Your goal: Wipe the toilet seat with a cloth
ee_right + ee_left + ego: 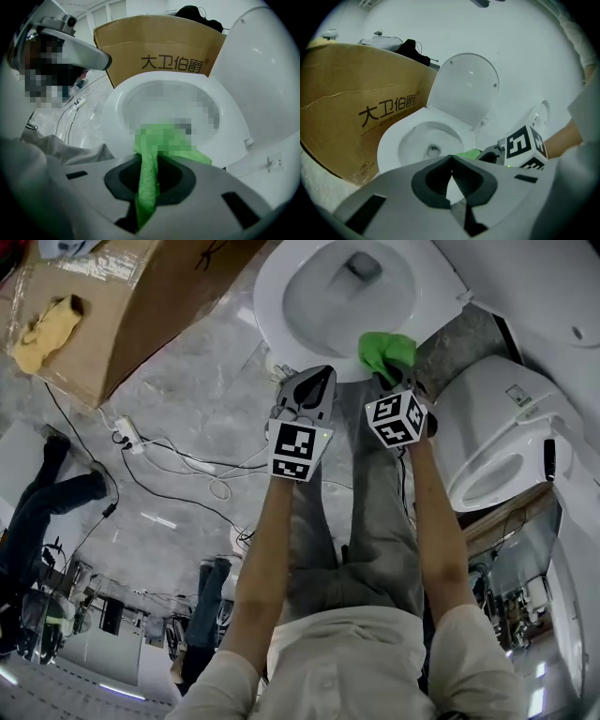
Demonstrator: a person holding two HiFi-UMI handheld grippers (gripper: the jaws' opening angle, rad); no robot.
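**tilefan:** ok, what's the right gripper (149,161) doing here?

**mopguy:** It's pinching the green cloth (164,140). You can see a strip of it running straight down between the two jaws in the right gripper view. The loose end is bunched up on the near rim of the toilet (229,122). From the head view the cloth (386,348) sits on the edge of the toilet (272,306), on the person's right side, just ahead of the right gripper (389,381).

**tilefan:** and the left gripper?

**mopguy:** The left gripper (451,161) has its jaws pressed together at the tips with nothing between them. It's held just beside the right one, up off the floor and pointing at the toilet (389,145). The lid (464,89) is standing upright.

**tilefan:** what else is around?

**mopguy:** There's a big cardboard box (141,306) right next to the toilet with a yellow rag (42,329) on top. A second toilet (497,446) is off to the right, and cables (187,460) are lying on the grey floor.
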